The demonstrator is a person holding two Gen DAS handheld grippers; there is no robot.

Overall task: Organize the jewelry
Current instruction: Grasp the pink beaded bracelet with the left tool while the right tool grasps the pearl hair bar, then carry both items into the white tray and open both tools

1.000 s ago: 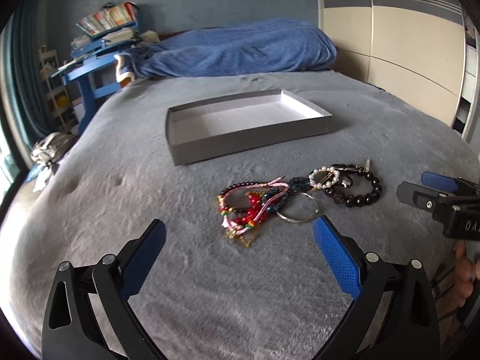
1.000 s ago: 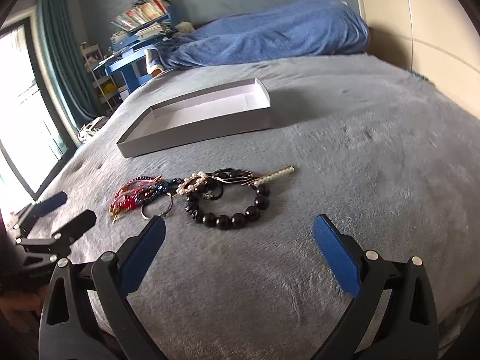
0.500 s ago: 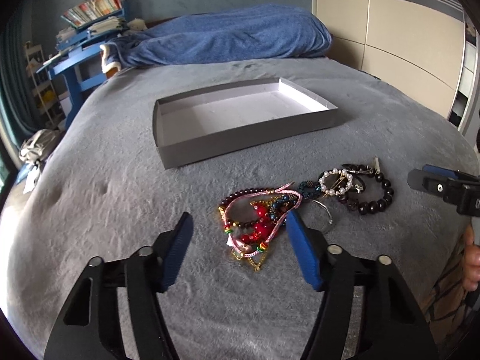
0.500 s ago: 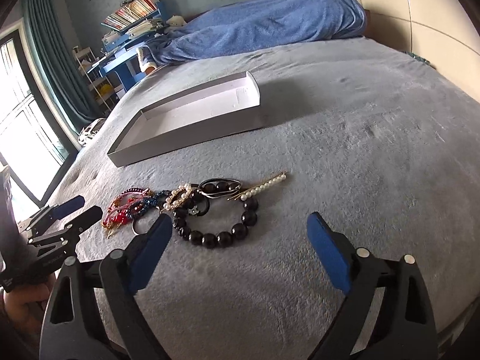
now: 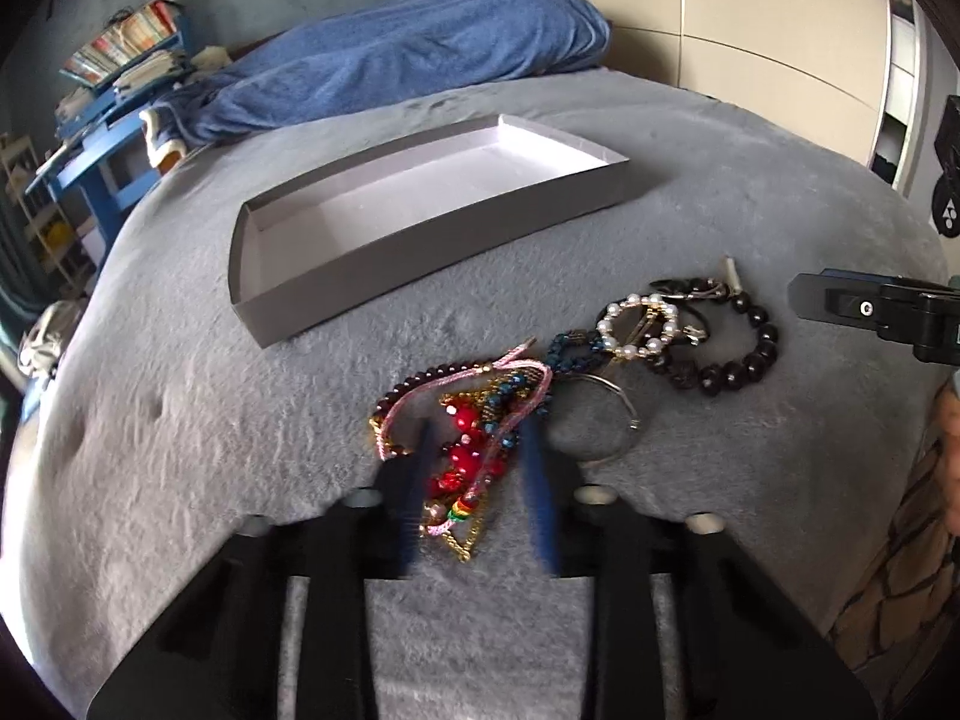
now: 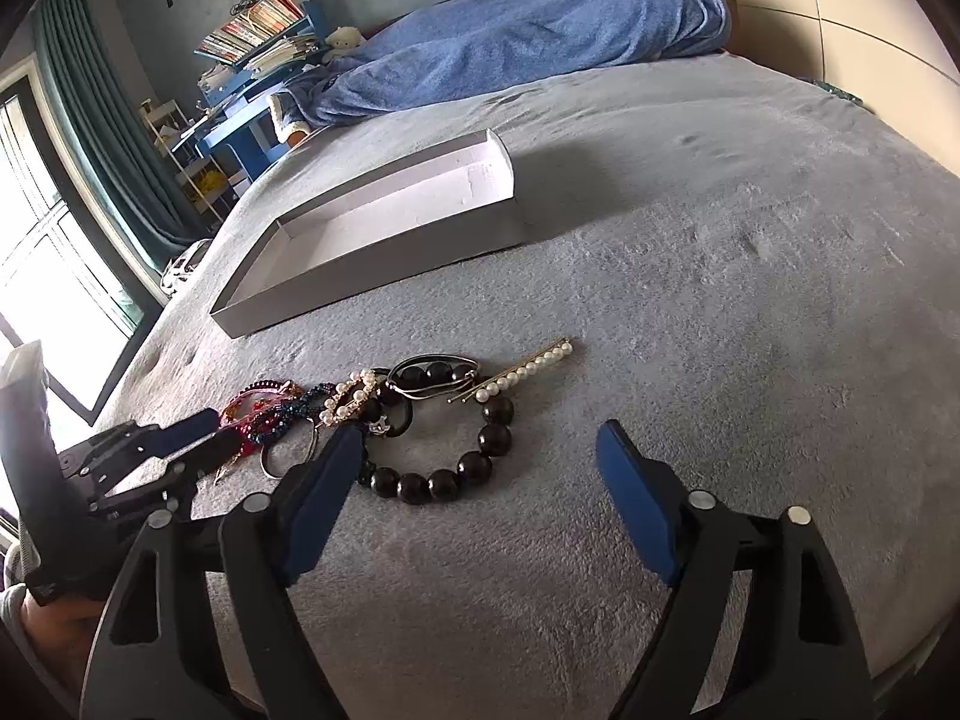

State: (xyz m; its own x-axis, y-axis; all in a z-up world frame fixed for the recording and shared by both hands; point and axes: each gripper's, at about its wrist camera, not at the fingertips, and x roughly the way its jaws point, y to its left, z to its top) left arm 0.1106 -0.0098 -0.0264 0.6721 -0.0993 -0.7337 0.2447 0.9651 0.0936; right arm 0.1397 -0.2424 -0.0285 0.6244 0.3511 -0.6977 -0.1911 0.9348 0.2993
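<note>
— What are the left gripper's (image 5: 477,468) fingers (image 5: 538,498) doing?

— They stand narrowed to a small gap, blurred, on either side of the red bead bracelet (image 5: 465,456) and its pink cord (image 5: 474,381). I cannot tell if they pinch it yet. The gripper sits low over the grey bed (image 5: 180,420), pointing toward the far side.

— And the right gripper (image 6: 480,492)?

— Wide open, holding nothing. Its left finger (image 6: 318,498) lies just beside the black bead bracelet (image 6: 456,474), low over the bed.

— Where is the rest of the jewelry?

— In a tangled row: a pearl ring (image 5: 639,324), a silver hoop (image 5: 606,414) and a pearl hairpin (image 6: 528,369). The grey tray (image 5: 420,246) lies farther away.
</note>
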